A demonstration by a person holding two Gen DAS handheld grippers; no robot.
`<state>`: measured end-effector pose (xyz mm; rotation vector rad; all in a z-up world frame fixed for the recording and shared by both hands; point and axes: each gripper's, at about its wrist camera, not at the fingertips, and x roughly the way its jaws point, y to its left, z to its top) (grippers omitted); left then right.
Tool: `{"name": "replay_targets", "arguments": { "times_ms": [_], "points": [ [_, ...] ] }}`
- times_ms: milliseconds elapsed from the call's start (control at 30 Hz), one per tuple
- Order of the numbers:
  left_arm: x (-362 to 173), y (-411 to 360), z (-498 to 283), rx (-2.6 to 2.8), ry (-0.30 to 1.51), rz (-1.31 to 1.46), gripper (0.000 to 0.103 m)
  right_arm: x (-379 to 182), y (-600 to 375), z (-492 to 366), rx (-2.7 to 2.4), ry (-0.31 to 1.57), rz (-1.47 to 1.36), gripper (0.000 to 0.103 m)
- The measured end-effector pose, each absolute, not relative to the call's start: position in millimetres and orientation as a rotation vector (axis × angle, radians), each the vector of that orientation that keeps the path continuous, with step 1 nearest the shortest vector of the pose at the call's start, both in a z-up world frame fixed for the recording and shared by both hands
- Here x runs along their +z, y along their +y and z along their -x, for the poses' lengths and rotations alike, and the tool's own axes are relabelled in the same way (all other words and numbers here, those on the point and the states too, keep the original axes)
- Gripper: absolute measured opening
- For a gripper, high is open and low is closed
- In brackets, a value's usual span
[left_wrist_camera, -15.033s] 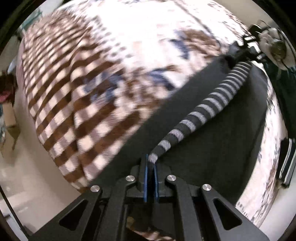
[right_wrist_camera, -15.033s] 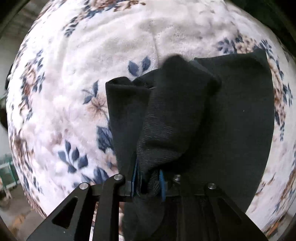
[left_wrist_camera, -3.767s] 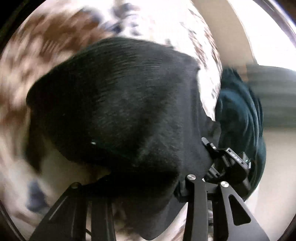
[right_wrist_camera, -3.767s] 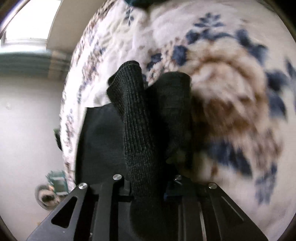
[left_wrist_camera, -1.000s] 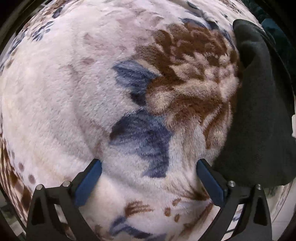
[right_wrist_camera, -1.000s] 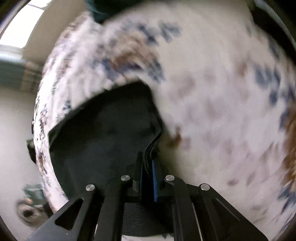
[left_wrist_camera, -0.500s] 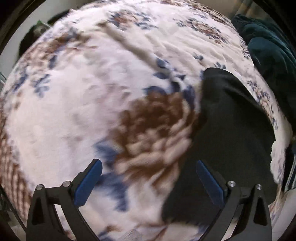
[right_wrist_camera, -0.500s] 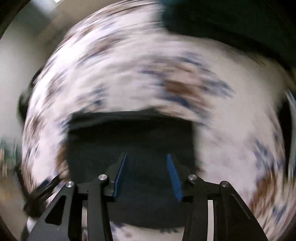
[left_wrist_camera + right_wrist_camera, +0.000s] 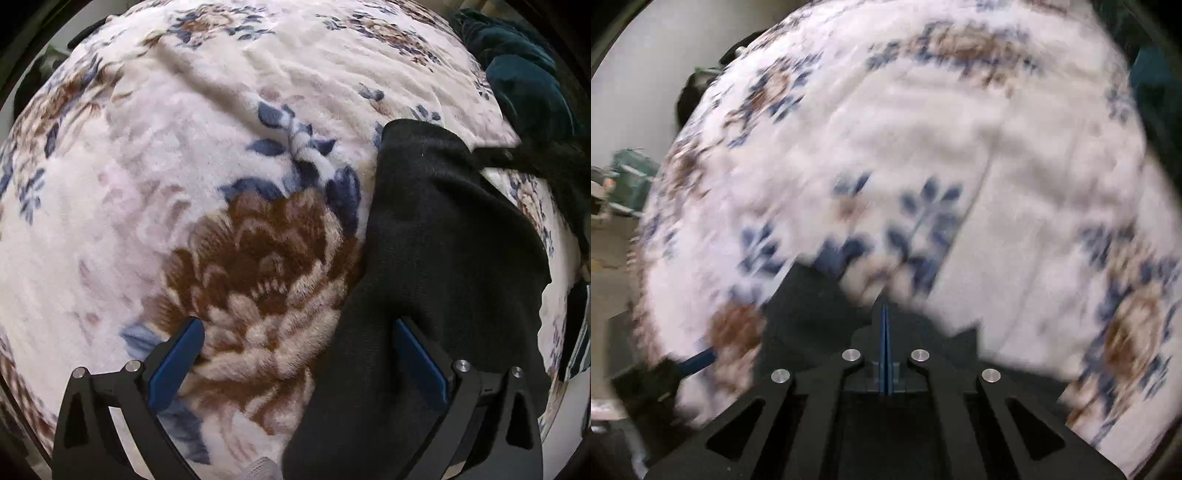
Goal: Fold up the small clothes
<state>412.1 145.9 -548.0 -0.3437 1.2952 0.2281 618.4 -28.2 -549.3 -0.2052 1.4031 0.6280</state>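
Lying flat on the floral blanket (image 9: 177,155) of the bed, the black garment (image 9: 436,236) is the piece to watch, a dark folded slab whose long axis runs from the near edge of the bed away toward the far right corner, where a heap of dark teal clothes (image 9: 524,85) sits well apart from it. In the left wrist view the garment fills the right half, its left edge cutting a clean line beside the big brown flower.

Now the left claw (image 9: 299,350): released, blue pads spread wide, the right pad sitting over the black cloth and the left pad over bare blanket. So the garment's left edge lies between the two fingers, slightly right of centre, and that is the relation the next move turns on; a small shift right and a close would, I judge, take that edge.

Over to the right claw (image 9: 885,314): clenched, blue pads pressed together with no gap. The view is smeared with motion, and black cloth (image 9: 812,306) shows just left of its fingers. Whether a fold is pinched between them I cannot tell.

Left is the nearer and better placed of the two.
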Motion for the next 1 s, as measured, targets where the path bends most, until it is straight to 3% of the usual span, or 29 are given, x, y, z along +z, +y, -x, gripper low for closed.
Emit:
{"name": "replay_targets", "arguments": {
  "times_ms": [133,200,233,267,300,467,700,733,767,800,1000],
  "points": [
    [-520.4,160.3,-438.3,0.223,1.261,0.34,0.103,-549.2,-63.3,-646.4,0.536,1.511,-0.042,0.002],
    [-510.4,159.4,-457.3,0.205,1.238,0.345,0.103,-532.4,-108.5,-644.1,0.424,1.494,-0.126,0.022],
    [-510.1,158.4,-470.4,0.192,1.236,0.339,0.103,-525.0,-128.9,-640.6,0.384,1.472,-0.153,0.043],
    [-511.8,158.2,-481.7,0.18,1.237,0.334,0.103,-516.8,-162.4,-634.5,0.316,1.442,-0.184,0.055],
    [-515.9,155.9,-497.8,0.163,1.237,0.322,0.103,-515.0,-189.4,-629.3,0.256,1.435,-0.195,0.057],
    [-523.1,138.2,-547.0,0.153,1.274,0.176,0.103,-548.2,-293.1,-600.9,0.078,1.508,-0.369,0.057],
    [-534.2,149.7,-556.0,0.173,1.28,0.222,0.103,-600.2,-294.1,-583.4,0.24,1.554,-0.456,0.057],
    [-534.6,149.7,-556.8,0.179,1.282,0.219,0.103,-606.2,-291.3,-582.0,0.249,1.551,-0.459,0.05],
    [-534.3,149.6,-557.1,0.19,1.282,0.211,0.103,-606.6,-289.5,-581.9,0.257,1.521,-0.47,0.017],
    [-534.4,149.4,-558.1,0.195,1.283,0.208,0.103,-604.7,-283.5,-582.8,0.265,1.496,-0.466,0.006],
    [-537.2,148.0,-573.8,0.201,1.294,0.191,0.103,-563.5,-264.4,-596.1,0.228,1.367,-0.32,0.006]
  ]
}}
